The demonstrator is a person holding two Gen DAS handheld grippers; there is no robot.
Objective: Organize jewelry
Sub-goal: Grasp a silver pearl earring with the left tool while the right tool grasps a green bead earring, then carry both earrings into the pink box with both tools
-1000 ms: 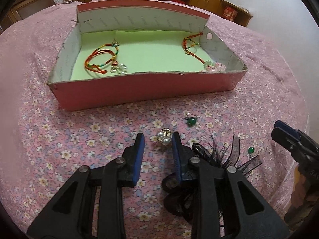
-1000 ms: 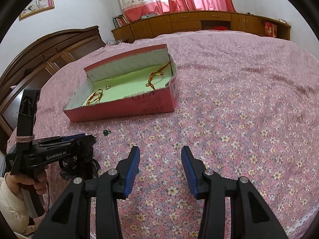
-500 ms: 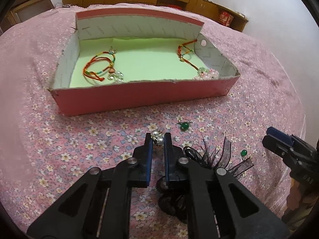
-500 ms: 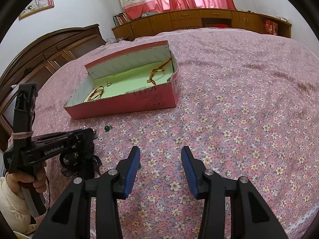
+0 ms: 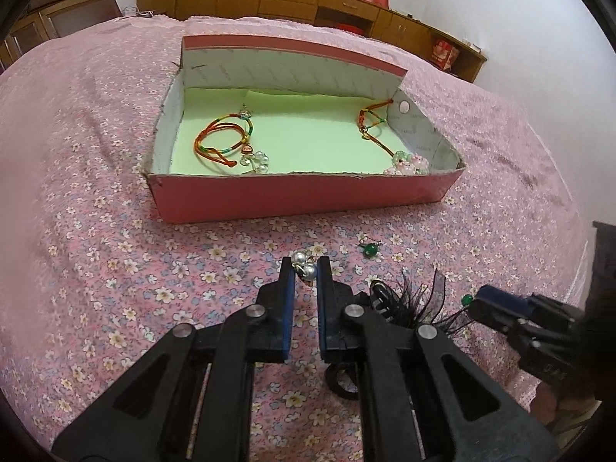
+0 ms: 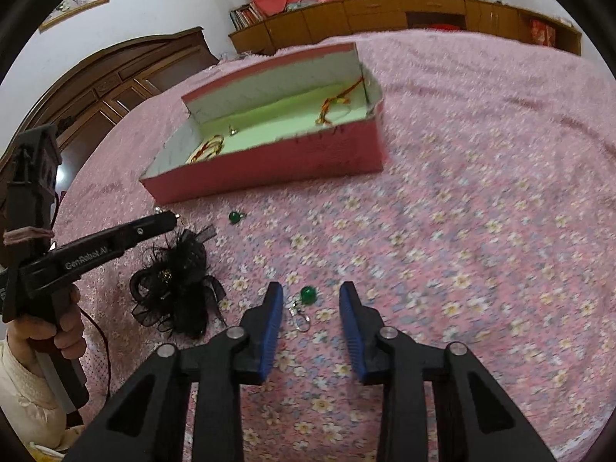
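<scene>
A pearl earring (image 5: 304, 267) sits pinched between the blue pads of my left gripper (image 5: 306, 265), which is shut on it just above the pink floral bedspread. In the right wrist view, my right gripper (image 6: 312, 288) hangs over a green bead earring (image 6: 308, 294). Its jaws are closing, with the earring between them and the pads clear of it. A second green earring (image 5: 370, 249) lies loose in front of the pink box (image 5: 300, 196). The box has a green floor and holds a red cord bracelet (image 5: 219, 142) and another cord bracelet (image 5: 375, 123).
A black feathery hair piece (image 6: 181, 288) lies between the two grippers. A hand (image 6: 57, 331) holds the left gripper's handle. Wooden cabinets (image 5: 292, 0) line the far wall. The bedspread drops away at the right edge.
The left jaws closed on the pearl earring and lifted it slightly. The right gripper came down over the green earring, and its jaws have narrowed.
</scene>
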